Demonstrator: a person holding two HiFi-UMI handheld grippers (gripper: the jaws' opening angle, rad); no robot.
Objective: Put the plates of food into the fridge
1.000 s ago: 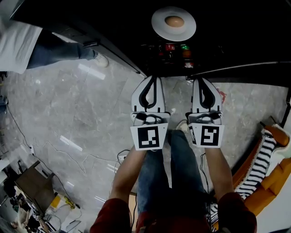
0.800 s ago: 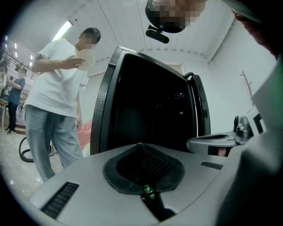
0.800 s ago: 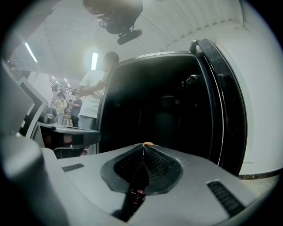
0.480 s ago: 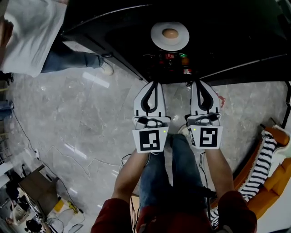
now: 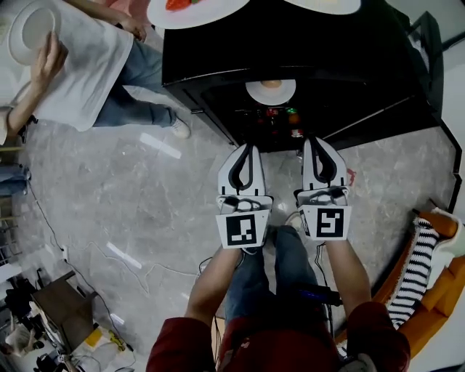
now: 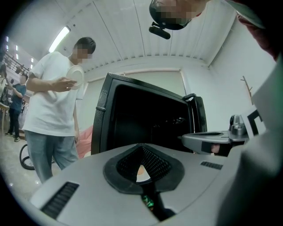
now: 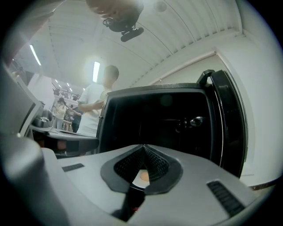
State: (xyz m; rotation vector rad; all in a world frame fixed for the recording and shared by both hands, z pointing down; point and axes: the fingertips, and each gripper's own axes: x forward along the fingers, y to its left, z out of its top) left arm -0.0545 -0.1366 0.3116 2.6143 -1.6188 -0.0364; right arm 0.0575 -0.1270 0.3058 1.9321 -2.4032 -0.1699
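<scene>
one plate of food [image 5: 270, 91] is found on a shelf inside the open fridge [image 5: 254, 43]; a second plate [image 5: 196, 9] and a third plate [image 5: 323, 5] are seen on top of it. the left gripper [image 5: 245, 149] and right gripper [image 5: 320, 142] are held just in front of the fridge, both closed and empty. it is judged that jaws must next be opened and a top plate fetched.

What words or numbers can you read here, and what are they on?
No words or numbers can be read anywhere.
On the left gripper and right gripper: only black-and-white square marker patterns, no letters.
The small red and green items in the fridge: any print too small to read.
</scene>
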